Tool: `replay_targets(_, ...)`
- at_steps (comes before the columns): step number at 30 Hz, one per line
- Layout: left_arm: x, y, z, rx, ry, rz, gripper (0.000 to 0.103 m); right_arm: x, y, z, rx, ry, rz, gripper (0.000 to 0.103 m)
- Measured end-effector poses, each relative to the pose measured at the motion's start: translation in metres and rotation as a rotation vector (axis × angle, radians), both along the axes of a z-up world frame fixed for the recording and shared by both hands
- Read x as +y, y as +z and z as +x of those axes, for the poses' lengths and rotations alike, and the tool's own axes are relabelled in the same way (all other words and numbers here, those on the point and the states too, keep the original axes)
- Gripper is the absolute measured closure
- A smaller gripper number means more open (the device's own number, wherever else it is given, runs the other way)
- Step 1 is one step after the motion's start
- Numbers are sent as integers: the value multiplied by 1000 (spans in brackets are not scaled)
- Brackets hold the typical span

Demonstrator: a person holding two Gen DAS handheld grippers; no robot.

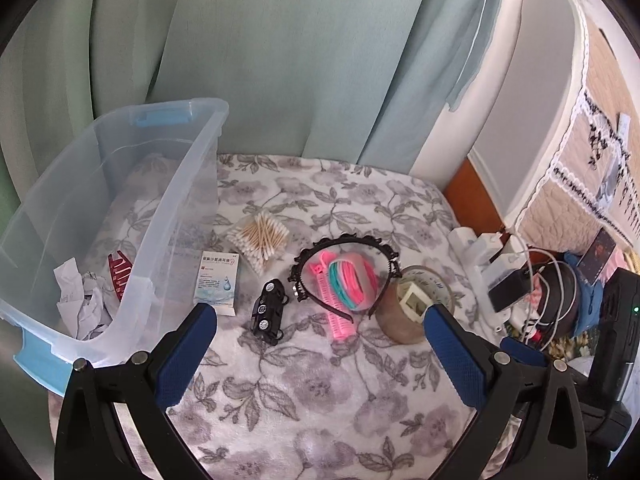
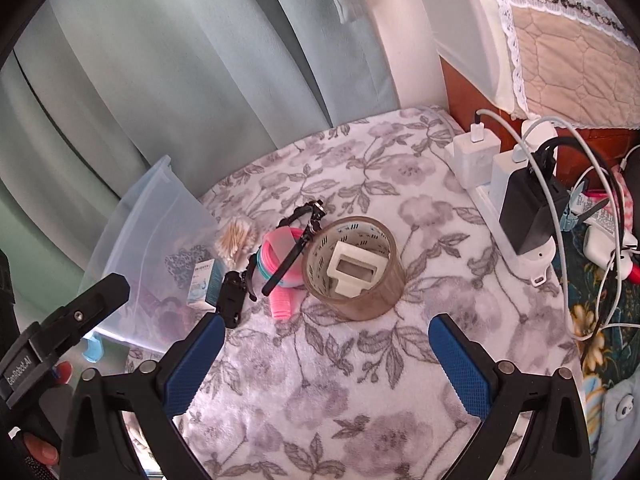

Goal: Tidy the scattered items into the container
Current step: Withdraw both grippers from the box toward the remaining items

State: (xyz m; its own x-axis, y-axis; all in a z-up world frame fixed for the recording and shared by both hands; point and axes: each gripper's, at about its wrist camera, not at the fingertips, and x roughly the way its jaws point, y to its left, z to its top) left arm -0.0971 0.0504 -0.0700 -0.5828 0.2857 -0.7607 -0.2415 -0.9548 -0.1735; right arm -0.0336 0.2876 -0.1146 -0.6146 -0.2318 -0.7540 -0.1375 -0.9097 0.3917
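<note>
Left wrist view: left gripper (image 1: 320, 316) spread wide at bottom, holding nothing. Clear bin (image 1: 200, 128) at left of frame, with crumpled paper (image 1: 80, 300) and a red clip (image 1: 119, 274) inside. On the floral blanket (image 1: 320, 400) mid-frame, from left: small box (image 1: 218, 282), toy car (image 1: 269, 312), swabs (image 1: 260, 238) above, black headband (image 1: 344, 244) around pink comb (image 1: 338, 314) and hair ties (image 1: 352, 280), tape roll (image 1: 404, 316) at right.

Right wrist view: right gripper (image 2: 326, 332) also wide open, empty, at bottom. Tape roll (image 2: 360, 276) mid-frame, upright, a white piece (image 2: 354, 270) inside. Headband (image 2: 288, 258) and ties (image 2: 280, 260) just left, bin (image 2: 160, 208) far left. Chargers (image 2: 476, 156) and cables (image 2: 560, 184) at upper right.
</note>
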Motion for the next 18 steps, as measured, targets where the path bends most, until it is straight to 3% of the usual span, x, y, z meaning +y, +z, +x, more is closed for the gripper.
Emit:
replay_targets(7,-1,-36,-17,-122,29,-7,0,-1,-32,-11,-77,10,-10,0)
replay_targets(18,2,-70,-30,-155,21,-66,1,0,-68,-28,-134,18,-12,0)
